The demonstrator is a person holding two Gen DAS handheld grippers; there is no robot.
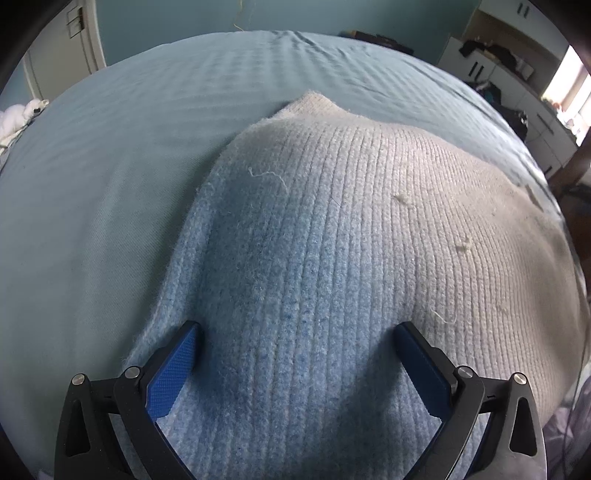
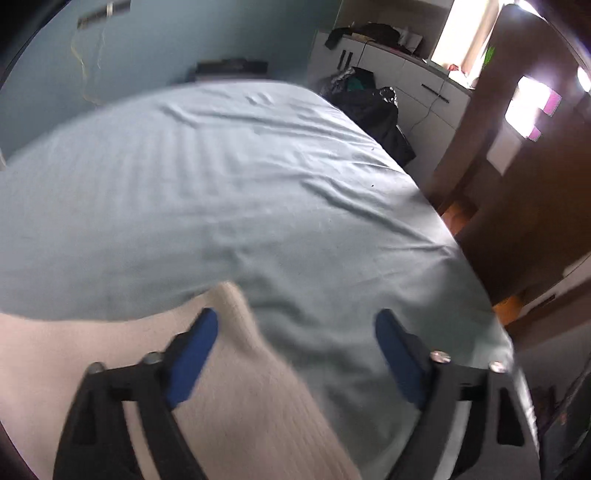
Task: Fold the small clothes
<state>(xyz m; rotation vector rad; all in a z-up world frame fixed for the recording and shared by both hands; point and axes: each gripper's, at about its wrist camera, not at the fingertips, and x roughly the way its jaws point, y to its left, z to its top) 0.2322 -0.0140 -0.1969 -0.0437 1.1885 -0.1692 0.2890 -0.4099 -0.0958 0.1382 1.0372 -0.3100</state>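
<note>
Your left claw [image 1: 297,334] hangs wide open just above a ribbed knit garment [image 1: 332,236], its blue pads [image 1: 173,373] spread to either side of the fabric and closed on nothing. The garment, pale blue in the shadow near you and off-white farther out, lies spread flat on the bed [image 1: 147,122], reaching from the near edge toward the middle, with one corner [image 1: 314,99] pointing at the far edge. Loose bits of thread and lint [image 1: 463,245] cling to the knit.

Your right claw [image 2: 295,325] is also spread wide and holds nothing. Its left finger [image 2: 192,354] sits over the garment's right-hand corner [image 2: 229,332], its right finger [image 2: 399,354] over bare sheet; whether either touches the cloth cannot be told, since this view is blurred. From here the garment fills the bed's near left portion, and the rest of the light teal sheet [image 2: 240,192] runs wrinkled toward the far edge.

Off the bed's right edge stand white drawer units [image 2: 413,85] with dark clothes piled on top [image 2: 373,31], and a dark bag or heap of clothing [image 2: 376,114] leans against them close to the bed's far right corner. A bright window [image 2: 461,33] glares behind. A dark, flat object [image 2: 231,68] lies along the far edge by the teal wall. In the left view, something white and fluffy [image 1: 18,114] sits at the bed's left edge, near a pale door [image 1: 62,44].
</note>
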